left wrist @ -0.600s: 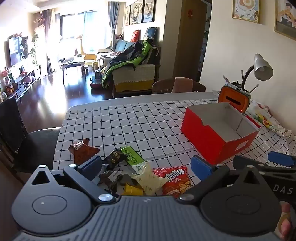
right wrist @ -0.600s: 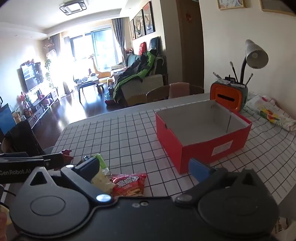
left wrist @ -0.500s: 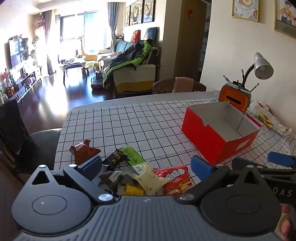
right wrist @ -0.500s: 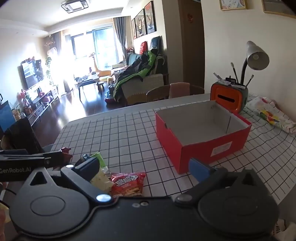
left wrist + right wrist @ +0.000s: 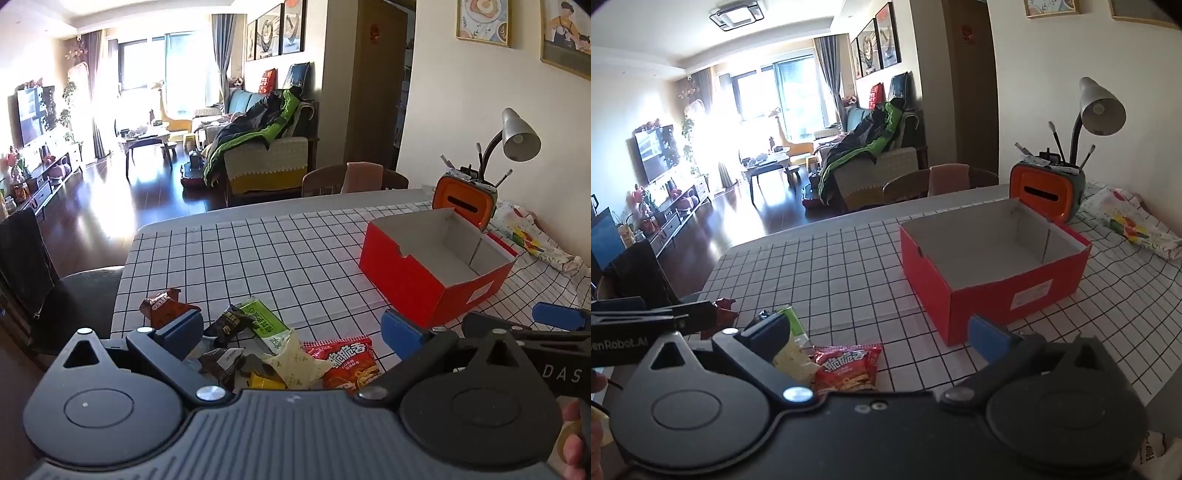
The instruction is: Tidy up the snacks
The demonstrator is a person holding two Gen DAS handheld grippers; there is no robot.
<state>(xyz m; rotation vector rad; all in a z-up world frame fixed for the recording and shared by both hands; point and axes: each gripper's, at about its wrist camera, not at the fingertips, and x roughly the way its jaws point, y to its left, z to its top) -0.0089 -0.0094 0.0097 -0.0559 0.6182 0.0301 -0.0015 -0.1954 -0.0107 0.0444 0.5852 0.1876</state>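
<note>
Both fisheye views looked forward and slightly down along their own fingers, low over the near edge of the checked table (image 5: pixel 280 254), facing the living room at twelve o'clock. The left view sat close above the snack pile (image 5: pixel 280 350); both shared the red box (image 5: pixel 993 273) around two o'clock.

Across the table's white black-gridded cloth (image 5: pixel 280 258): crumpled snack packets (image 5: pixel 280 350) heaped at the near edge, open red cardboard box (image 5: pixel 990 291) mid-right, orange pen holder (image 5: pixel 1047 197) toward the far right corner.
</note>
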